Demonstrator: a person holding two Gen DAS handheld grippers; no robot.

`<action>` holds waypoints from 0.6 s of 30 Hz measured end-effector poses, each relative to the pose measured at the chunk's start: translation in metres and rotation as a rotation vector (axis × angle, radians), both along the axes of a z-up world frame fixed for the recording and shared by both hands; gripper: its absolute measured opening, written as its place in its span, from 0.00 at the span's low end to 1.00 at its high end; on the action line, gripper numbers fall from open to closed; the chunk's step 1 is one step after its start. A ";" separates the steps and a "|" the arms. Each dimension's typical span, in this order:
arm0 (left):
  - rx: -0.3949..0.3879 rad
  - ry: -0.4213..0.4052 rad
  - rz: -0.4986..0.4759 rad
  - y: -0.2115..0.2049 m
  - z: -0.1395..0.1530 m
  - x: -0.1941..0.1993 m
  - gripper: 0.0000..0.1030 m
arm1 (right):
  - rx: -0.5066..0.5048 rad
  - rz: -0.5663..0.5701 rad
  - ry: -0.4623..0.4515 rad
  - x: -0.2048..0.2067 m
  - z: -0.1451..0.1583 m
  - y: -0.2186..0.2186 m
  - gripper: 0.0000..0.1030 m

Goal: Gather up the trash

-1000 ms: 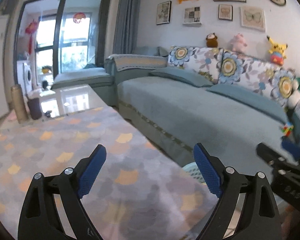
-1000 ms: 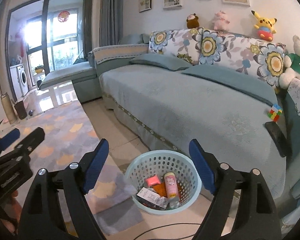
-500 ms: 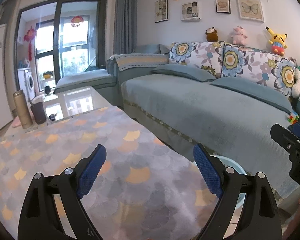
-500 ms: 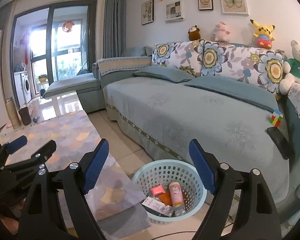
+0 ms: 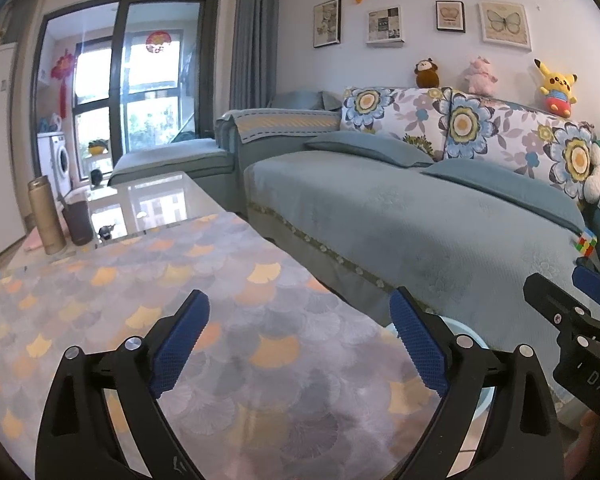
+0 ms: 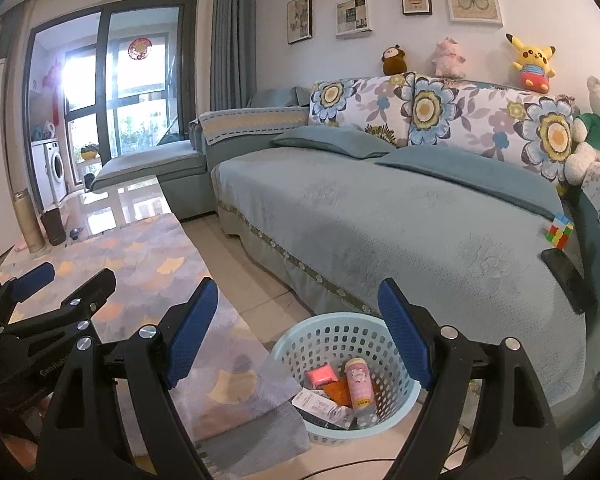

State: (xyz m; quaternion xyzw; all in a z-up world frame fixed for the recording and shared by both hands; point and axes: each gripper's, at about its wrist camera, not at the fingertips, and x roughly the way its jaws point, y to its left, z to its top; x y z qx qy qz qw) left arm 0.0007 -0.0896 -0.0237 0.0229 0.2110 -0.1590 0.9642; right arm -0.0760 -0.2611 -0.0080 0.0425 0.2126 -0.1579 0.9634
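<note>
A light blue plastic basket (image 6: 342,330) stands on the floor between the table and the sofa. It holds trash: a pink bottle (image 6: 359,384), a pink packet (image 6: 321,376), an orange wrapper (image 6: 337,391) and a white box (image 6: 320,404). My right gripper (image 6: 298,340) is open and empty, held above the basket's near left side. My left gripper (image 5: 300,340) is open and empty above the table's patterned cloth (image 5: 148,300). Only the basket's rim (image 5: 466,330) shows in the left wrist view.
A teal sofa (image 6: 380,216) with flowered cushions runs along the right. On it lie a colour cube (image 6: 559,231) and a black remote (image 6: 568,280). A gold flask (image 5: 46,216) and a dark cup (image 5: 78,220) stand at the table's far end.
Both grippers have risen and tilted up a little, so the room shows more level. The basket sits lower in the right wrist view. Both stay open.
</note>
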 end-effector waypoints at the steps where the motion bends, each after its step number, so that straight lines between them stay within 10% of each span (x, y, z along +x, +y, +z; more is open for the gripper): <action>1: 0.000 -0.003 0.002 0.000 0.000 0.000 0.87 | 0.001 0.000 0.001 0.000 -0.001 0.000 0.76; 18: -0.017 -0.006 0.012 0.002 0.002 -0.001 0.87 | 0.032 0.009 0.014 0.001 -0.003 0.000 0.76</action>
